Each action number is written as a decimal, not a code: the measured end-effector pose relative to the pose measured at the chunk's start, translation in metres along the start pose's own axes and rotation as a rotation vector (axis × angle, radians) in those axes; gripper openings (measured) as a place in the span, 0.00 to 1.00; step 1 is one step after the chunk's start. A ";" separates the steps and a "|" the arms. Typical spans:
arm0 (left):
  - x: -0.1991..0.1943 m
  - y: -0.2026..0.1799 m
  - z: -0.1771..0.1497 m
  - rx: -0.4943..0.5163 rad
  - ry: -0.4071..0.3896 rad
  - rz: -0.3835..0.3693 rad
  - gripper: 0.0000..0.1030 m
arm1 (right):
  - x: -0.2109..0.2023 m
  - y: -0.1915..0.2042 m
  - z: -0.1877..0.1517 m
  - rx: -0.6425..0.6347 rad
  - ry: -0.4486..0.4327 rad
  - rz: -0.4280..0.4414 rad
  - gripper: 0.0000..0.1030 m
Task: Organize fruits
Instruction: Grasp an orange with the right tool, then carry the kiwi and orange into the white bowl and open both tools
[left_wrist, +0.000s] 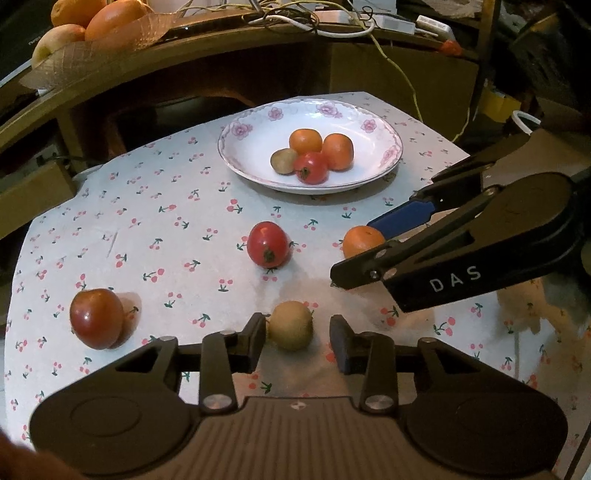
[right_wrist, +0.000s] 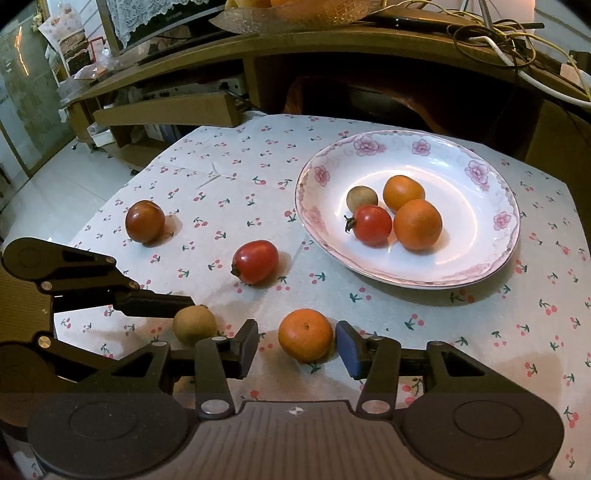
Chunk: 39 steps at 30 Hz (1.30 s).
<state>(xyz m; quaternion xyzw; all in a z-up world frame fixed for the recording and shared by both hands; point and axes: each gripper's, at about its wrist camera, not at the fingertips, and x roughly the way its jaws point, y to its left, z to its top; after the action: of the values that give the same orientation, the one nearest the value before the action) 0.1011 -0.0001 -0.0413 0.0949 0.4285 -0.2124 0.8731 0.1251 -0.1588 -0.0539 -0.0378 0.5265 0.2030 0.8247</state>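
Both grippers are set low over the near edge of the bench, each straddling a fruit. The left gripper (left_wrist: 297, 338) stands parted around the small brown kiwi (left_wrist: 290, 329); one finger looks to be touching it, the other is clear, so nothing is gripped. The right gripper (right_wrist: 297, 347) is likewise released around the mandarin (right_wrist: 305, 334), its blue pad just beside the peel. To do this well, I'd centre each fruit between the pads and close gently, since round fruit may roll away. The flowered plate (right_wrist: 491, 258) toward the far edge already holds four fruits; two tomatoes (right_wrist: 255, 261) lie loose mid-bench. The cherry-print cloth (left_wrist: 166, 206) covers the bench, with a cluttered wooden desk (right_wrist: 332, 44) and cables behind.
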 end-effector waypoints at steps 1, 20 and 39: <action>0.000 0.001 0.000 0.000 0.001 0.001 0.43 | 0.000 0.000 0.000 -0.001 0.002 0.001 0.52; 0.001 0.000 -0.001 0.012 0.006 -0.017 0.46 | 0.002 0.000 0.003 -0.011 0.021 -0.022 0.38; 0.003 0.001 0.001 0.029 -0.002 0.011 0.33 | -0.003 0.005 -0.002 -0.033 0.035 -0.015 0.33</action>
<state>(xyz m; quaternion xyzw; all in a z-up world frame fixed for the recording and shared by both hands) 0.1037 -0.0004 -0.0429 0.1096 0.4240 -0.2138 0.8732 0.1200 -0.1561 -0.0512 -0.0592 0.5373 0.2046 0.8161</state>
